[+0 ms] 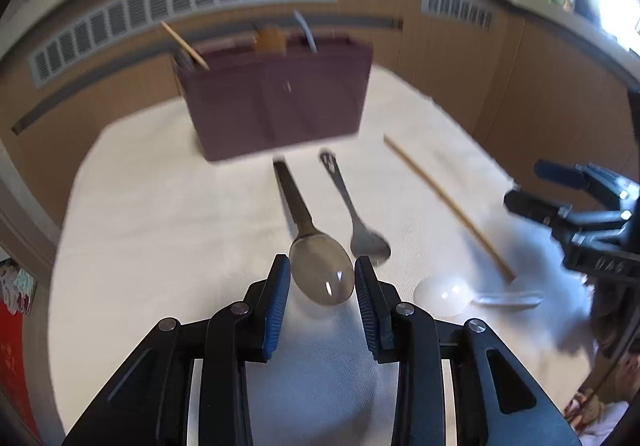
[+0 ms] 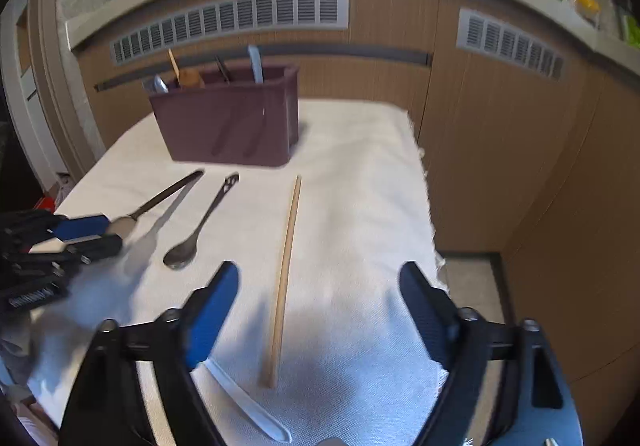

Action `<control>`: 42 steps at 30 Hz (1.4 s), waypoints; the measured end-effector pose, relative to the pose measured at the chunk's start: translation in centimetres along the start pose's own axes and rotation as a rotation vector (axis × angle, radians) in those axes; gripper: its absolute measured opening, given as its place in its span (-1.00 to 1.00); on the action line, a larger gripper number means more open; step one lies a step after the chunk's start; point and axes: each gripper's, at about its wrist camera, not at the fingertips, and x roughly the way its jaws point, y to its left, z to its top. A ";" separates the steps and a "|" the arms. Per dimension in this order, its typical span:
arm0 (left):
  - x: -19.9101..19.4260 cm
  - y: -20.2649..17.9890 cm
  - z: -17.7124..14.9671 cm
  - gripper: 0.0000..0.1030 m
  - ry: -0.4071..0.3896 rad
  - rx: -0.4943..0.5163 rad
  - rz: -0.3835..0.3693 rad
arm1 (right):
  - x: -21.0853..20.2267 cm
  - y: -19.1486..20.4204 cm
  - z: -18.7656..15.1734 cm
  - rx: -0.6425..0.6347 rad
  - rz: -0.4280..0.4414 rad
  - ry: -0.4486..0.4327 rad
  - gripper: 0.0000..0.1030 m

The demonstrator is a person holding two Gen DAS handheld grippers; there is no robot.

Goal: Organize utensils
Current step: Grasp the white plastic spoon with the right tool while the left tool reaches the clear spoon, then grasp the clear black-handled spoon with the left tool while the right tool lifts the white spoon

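White spoon bowl (image 1: 442,293), left view only

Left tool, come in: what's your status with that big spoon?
Left tool shut on large spoon, lifted. Right tool open over chopstick. Path to organizer clear.

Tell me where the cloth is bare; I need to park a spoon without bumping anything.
Bare: the strip between the chopstick and the cloth's right edge, and left of the big spoon. Crowded: the middle, around the metal spoon.
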 end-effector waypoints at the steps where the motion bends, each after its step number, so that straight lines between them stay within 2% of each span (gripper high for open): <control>1: -1.0 0.2 0.3 -0.34 -0.029 -0.001 0.006 | -0.1 0.1 0.2 -0.002 -0.002 -0.002 0.78; 6: -4.8 0.8 1.7 -0.34 -0.126 0.006 0.010 | -0.3 0.9 0.4 -0.008 0.038 0.023 0.78; 10: -5.8 1.1 2.5 -0.35 -0.166 0.005 0.013 | -0.8 1.8 0.0 -0.033 0.062 0.023 0.78; 13: -5.3 1.5 3.2 -0.36 -0.170 0.004 0.024 | -1.1 2.4 -0.4 -0.063 0.141 0.047 0.78; 16: -4.6 2.3 3.7 -0.36 -0.167 -0.018 0.020 | -0.6 3.6 -1.1 -0.124 0.241 0.114 0.78; 21: -4.7 2.4 3.8 -0.36 -0.173 -0.021 0.014 | 1.2 5.9 -2.7 -0.217 0.272 0.200 0.78; 23: -4.8 2.4 3.7 -0.36 -0.173 -0.023 0.012 | 1.8 6.5 -2.9 -0.241 0.287 0.217 0.59; 25: -4.8 2.5 3.7 -0.36 -0.173 -0.028 0.009 | 2.7 7.3 -3.2 -0.269 0.311 0.251 0.09; 26: -4.9 2.6 3.7 -0.36 -0.173 -0.031 0.008 | 3.2 7.8 -3.4 -0.282 0.321 0.270 0.04; 31: -5.0 2.9 3.7 -0.35 -0.175 -0.043 0.001 | 4.1 8.8 -3.5 -0.320 0.300 0.286 -0.02; 32: -5.0 3.0 3.8 -0.35 -0.175 -0.044 -0.001 | 4.0 8.8 -3.5 -0.318 0.301 0.290 -0.09; 33: -5.0 3.1 3.8 -0.35 -0.176 -0.047 -0.002 | 3.9 8.8 -3.4 -0.316 0.298 0.291 -0.32; 34: -5.0 3.1 3.8 -0.35 -0.176 -0.049 -0.001 | 3.8 8.6 -3.3 -0.313 0.293 0.293 -0.35; 42: -5.0 3.2 3.9 -0.36 -0.187 -0.057 0.001 | 2.3 7.2 -1.8 -0.250 0.272 0.234 -0.36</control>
